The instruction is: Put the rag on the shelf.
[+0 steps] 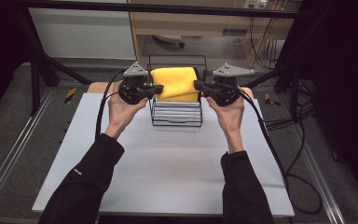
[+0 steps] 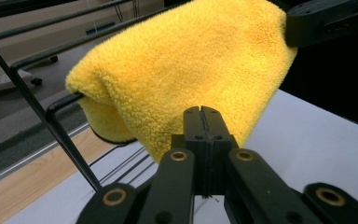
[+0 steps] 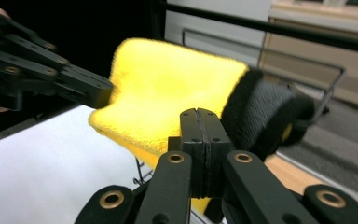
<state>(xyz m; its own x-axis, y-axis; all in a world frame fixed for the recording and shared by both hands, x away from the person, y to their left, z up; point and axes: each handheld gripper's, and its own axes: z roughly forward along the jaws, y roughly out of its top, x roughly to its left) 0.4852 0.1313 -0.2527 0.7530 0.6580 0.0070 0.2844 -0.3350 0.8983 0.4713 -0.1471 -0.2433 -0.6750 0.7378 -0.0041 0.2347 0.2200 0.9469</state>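
Hands hold a yellow microfibre cloth (image 1: 176,83) draped over a black wire rack (image 1: 177,114), left gripper (image 1: 159,88) and right gripper (image 1: 197,85) each clamped shut on a side edge; uneven pulling could slide it off the rack.

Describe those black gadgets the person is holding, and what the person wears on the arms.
Each hand holds a black gripper: the left gripper and right gripper have two flat black jaws on hinged bars with brass-coloured rivets, and a grey three-cornered plate on top. A black cable trails from each. The sleeves are black.
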